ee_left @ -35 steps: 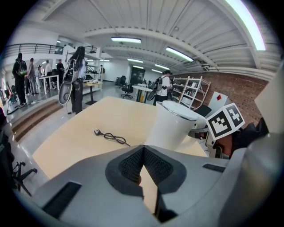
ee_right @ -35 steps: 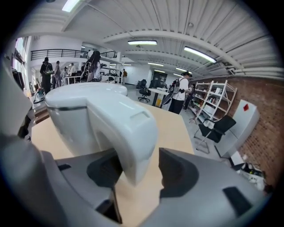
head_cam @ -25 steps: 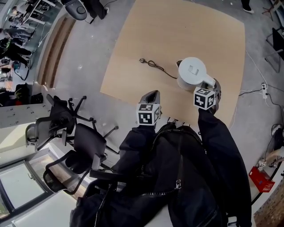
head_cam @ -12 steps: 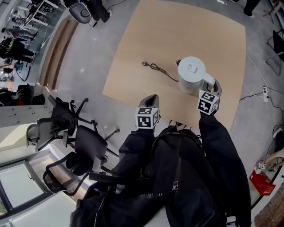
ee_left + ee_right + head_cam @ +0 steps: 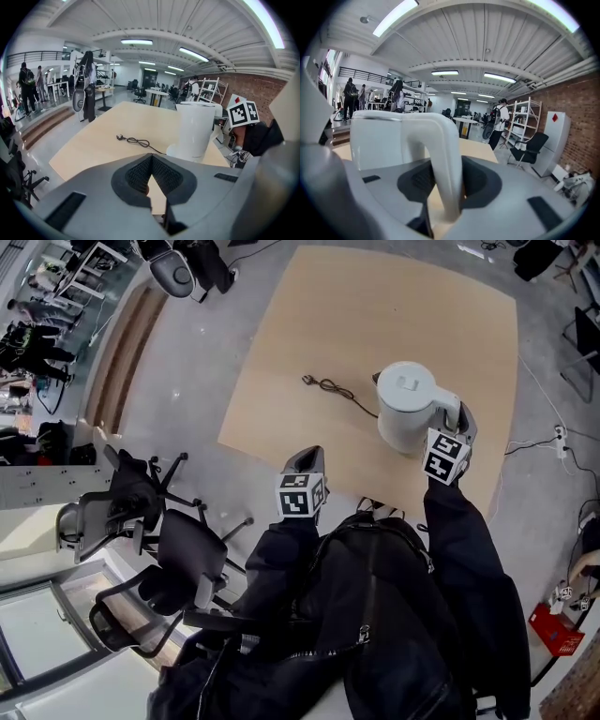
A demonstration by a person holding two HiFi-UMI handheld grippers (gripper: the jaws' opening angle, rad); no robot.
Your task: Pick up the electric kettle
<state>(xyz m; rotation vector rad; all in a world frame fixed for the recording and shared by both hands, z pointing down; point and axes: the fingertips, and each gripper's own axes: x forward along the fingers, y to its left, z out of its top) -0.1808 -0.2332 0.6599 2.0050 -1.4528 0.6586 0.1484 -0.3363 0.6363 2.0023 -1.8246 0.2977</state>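
Observation:
The white electric kettle (image 5: 405, 407) stands out at the table's (image 5: 375, 306) near right part, with its black cord (image 5: 333, 388) trailing left. My right gripper (image 5: 457, 427) is shut on the kettle's curved handle (image 5: 440, 159), whose bar runs down between the pads. In the left gripper view the kettle (image 5: 197, 124) stands upright over its round base (image 5: 176, 151); I cannot tell whether they are apart. My left gripper (image 5: 307, 462) hovers at the table's near edge, left of the kettle, its pads (image 5: 140, 173) meeting with nothing between them.
Black office chairs (image 5: 159, 521) crowd the floor left of the table. A plug (image 5: 120, 137) ends the cord on the tabletop. People stand far off in the room (image 5: 26, 89). Cables lie on the floor to the right (image 5: 534, 437).
The kettle has come up toward the head camera and looks larger, along with my right gripper on its handle. My left gripper has drifted a little left and nearer the table edge.

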